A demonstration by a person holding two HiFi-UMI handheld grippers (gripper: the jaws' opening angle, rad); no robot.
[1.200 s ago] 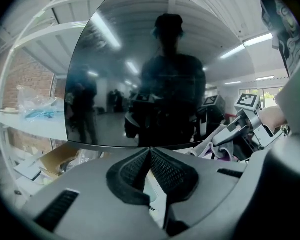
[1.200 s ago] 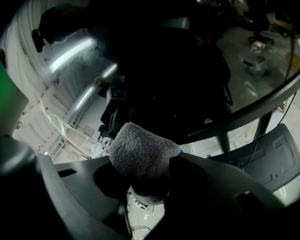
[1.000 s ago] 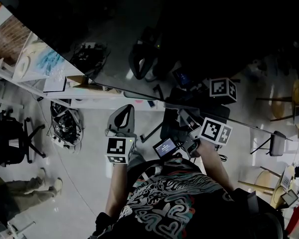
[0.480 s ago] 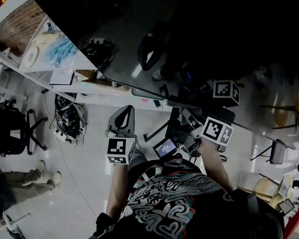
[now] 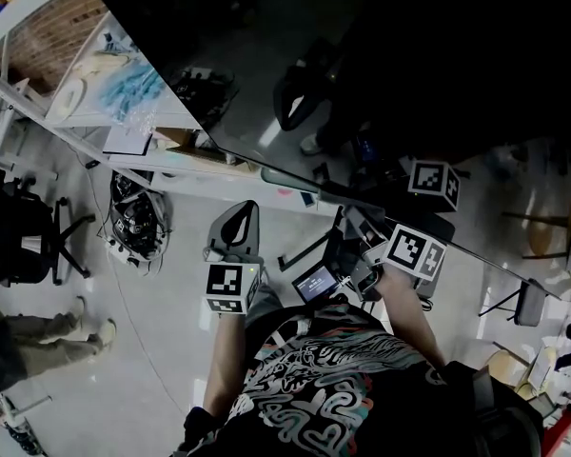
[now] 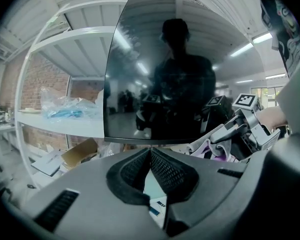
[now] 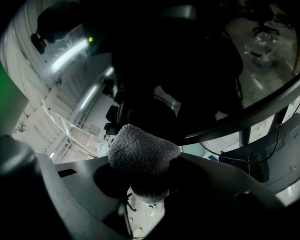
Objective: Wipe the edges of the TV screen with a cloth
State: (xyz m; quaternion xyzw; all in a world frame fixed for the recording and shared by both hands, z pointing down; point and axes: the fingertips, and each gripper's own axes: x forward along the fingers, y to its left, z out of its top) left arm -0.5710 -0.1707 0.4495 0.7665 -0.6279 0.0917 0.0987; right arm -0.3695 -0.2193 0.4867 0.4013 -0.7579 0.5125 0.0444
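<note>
Quick rundown of the clutter around the TV screen [image 5: 381, 55] first. On the left we've got one white shelf rack [image 5: 71, 127] with one clear plastic bag [image 5: 124, 89] of blue stuff on it. One open cardboard box [image 5: 174, 139] sits on a lower shelf, and there's a tangle of cables [image 5: 138, 222] on the floor below. Further left is one black office chair [image 5: 33, 250], and one other person's legs [image 5: 48, 346] show in the bottom-left corner. All of that is well off to the side. The thing closest to being in the way is a dark stand leg [image 5: 295, 252], which lies on the floor between our two grippers.

Counts: one TV, one cloth, two grippers. We count two real marker cubes, plus a third one that's just a reflection in the glass.

The left gripper [image 6: 150, 151] is closed up, pads meeting at the tips with nothing in them. It sits below the screen's bottom edge, clear of the glass.

The right gripper [image 7: 147, 176] is clamped on the fluffy grey cloth [image 7: 140, 151]. The cloth bunches out past the jaws, right up at the screen's lower edge. We can't tell whether it's actually pressing on the bezel.
</note>
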